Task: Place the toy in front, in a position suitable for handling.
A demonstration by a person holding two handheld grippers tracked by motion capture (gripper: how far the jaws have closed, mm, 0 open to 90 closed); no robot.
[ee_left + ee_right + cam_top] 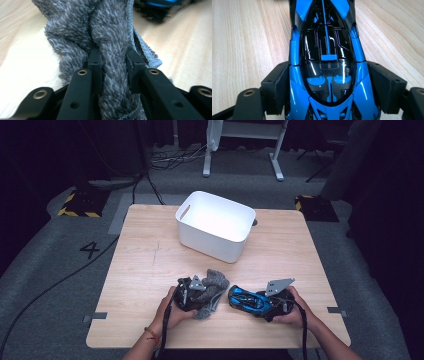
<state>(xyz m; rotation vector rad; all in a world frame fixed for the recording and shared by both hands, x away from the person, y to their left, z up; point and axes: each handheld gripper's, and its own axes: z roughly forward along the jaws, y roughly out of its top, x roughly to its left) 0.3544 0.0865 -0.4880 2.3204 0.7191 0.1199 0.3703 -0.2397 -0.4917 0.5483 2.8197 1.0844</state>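
A fuzzy grey cloth (212, 285) lies bunched on the wooden table near its front edge. My left gripper (189, 293) is shut on the grey cloth (113, 50), with a thick fold pinched between its black fingers (95, 67). Just to the right sits a shiny blue and black toy car (247, 299). My right gripper (265, 306) is shut on the toy car (327, 62); the pads (275, 87) press against both flanks of the car body. The two grippers lie close together, pointing roughly toward each other.
A white plastic bin (216, 225) with a handle slot stands open at the table's back centre. The wooden table (150, 255) is bare to the left and right of it. Cables run over the grey floor at the left.
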